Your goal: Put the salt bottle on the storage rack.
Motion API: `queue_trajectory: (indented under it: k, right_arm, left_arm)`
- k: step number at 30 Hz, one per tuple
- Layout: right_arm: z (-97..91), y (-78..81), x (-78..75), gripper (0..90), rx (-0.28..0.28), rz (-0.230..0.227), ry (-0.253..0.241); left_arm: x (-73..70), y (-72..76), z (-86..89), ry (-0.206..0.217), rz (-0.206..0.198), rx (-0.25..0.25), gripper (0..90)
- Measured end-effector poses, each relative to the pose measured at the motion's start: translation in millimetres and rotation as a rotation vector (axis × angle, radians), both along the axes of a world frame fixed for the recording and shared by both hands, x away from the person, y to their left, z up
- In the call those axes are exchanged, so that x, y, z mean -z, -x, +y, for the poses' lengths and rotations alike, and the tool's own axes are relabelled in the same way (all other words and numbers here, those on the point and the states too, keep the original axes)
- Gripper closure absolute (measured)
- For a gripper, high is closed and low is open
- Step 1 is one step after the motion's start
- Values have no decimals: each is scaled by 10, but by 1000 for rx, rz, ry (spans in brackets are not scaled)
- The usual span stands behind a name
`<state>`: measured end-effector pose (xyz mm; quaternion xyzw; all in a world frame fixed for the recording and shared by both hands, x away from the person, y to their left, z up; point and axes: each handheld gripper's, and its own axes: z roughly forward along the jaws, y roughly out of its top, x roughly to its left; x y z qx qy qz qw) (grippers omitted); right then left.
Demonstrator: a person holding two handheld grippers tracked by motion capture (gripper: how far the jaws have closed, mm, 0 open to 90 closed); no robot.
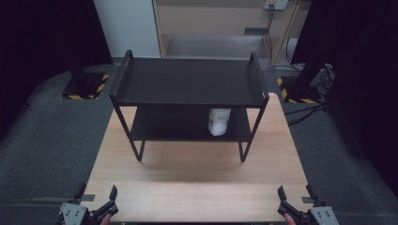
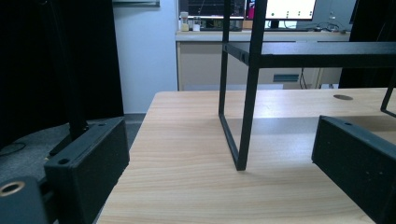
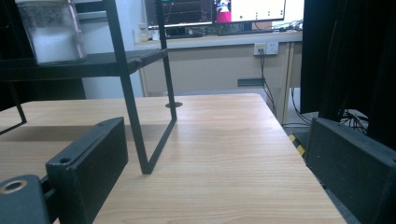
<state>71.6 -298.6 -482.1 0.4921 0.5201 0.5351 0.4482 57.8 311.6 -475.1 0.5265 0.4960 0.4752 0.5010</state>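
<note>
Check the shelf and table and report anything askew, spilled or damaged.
Nothing stands out. The shelf stands square on the table, and the jar sits upright on its lower level with nothing spilled around it.

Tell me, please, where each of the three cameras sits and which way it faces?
High view: above the near edge, looking forward and down on the table, rack and jar; left gripper and right gripper at the bottom.
Left gripper view: low over the table, facing the rack's leg between open jaws.
Right gripper view: low, facing the rack and jar between open jaws.
Shared: both gripper views show the rack.
</note>
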Motion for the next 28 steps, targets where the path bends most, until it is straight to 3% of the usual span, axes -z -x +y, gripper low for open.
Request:
queue_trajectory:
  k: [23,28]
  right_arm:
    - [36,-43,14,63,-16,16,-11]
    - [51,-40,4,52,-45,8,-20]
  left_arm:
    - [17,8,1,16,-9,-16,32]
    - [15,37,7,1,-19,-17,32]
